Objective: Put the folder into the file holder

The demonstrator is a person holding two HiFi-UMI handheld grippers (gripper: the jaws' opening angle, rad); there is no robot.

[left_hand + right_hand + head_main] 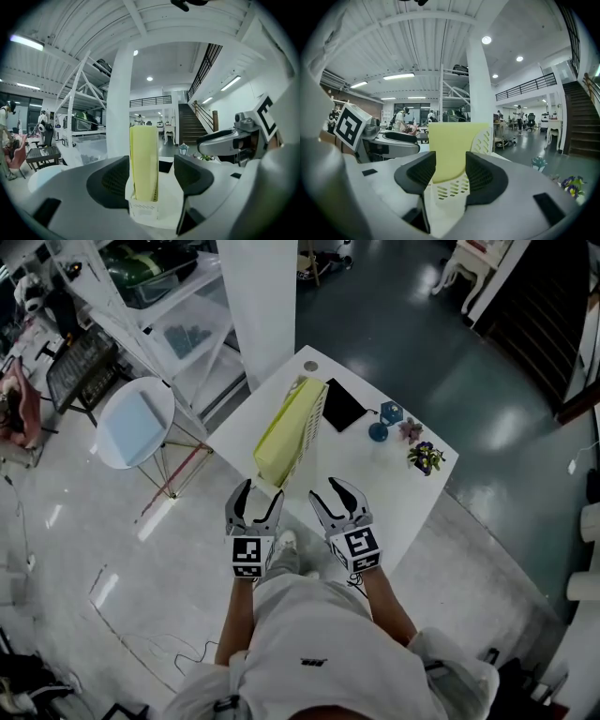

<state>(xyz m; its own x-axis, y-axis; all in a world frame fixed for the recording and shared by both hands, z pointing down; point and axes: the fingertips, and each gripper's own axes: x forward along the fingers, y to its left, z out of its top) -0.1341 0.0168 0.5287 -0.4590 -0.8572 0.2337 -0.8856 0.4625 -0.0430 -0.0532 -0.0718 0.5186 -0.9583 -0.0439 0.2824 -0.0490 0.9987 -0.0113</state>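
Observation:
A thick yellow folder (279, 439) stands in a white slotted file holder (312, 418) on the white table (398, 498). Both grippers hover side by side at the table's near edge, short of the holder and apart from it. My left gripper (255, 491) is open, and the left gripper view shows the folder (144, 161) upright in the holder (142, 210) beyond its jaws. My right gripper (330, 487) has a narrow gap with nothing in it. In the right gripper view, the folder (451, 147) and the holder's lattice wall (484, 140) stand past the jaws.
A black flat pad (343, 404), a blue ball-shaped ornament (379, 432), a small blue house (391, 412) and little potted flowers (425, 457) lie to the right of the holder. A white pillar (262, 306) rises behind the table. A round white stool (134, 421) stands to the left.

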